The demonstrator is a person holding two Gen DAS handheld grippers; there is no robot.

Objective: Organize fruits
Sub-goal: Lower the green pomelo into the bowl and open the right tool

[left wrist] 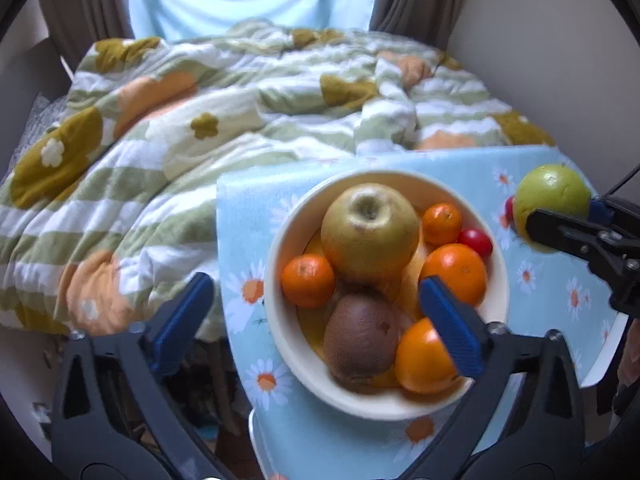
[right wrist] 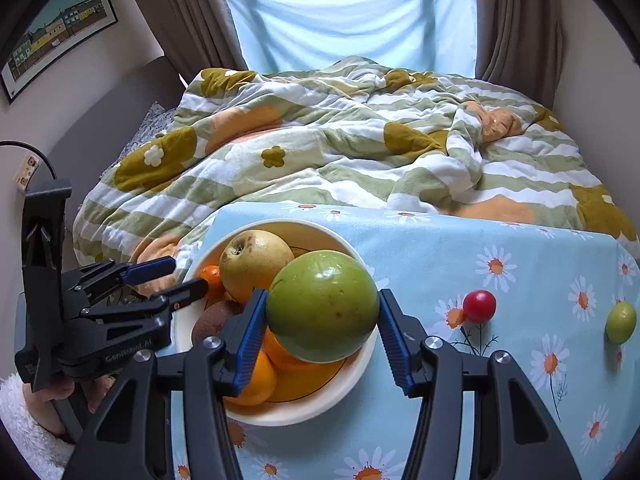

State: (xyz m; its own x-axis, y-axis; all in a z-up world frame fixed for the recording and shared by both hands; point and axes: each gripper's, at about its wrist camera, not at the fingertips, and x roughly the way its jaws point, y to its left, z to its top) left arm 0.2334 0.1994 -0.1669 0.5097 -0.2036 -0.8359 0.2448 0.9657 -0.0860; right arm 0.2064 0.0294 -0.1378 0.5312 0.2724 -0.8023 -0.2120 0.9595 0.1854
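A cream bowl on the table holds a yellow-green apple, several oranges, a brown kiwi and a small red fruit. My left gripper is open and empty, its fingers straddling the bowl's left part. My right gripper is shut on a big green apple and holds it above the bowl's right rim; it shows in the left wrist view too. A small red fruit and a small green fruit lie on the table.
The table has a light blue daisy cloth. Behind it is a bed with a striped flowered quilt. The table's left edge is just left of the bowl. A curtained window is at the back.
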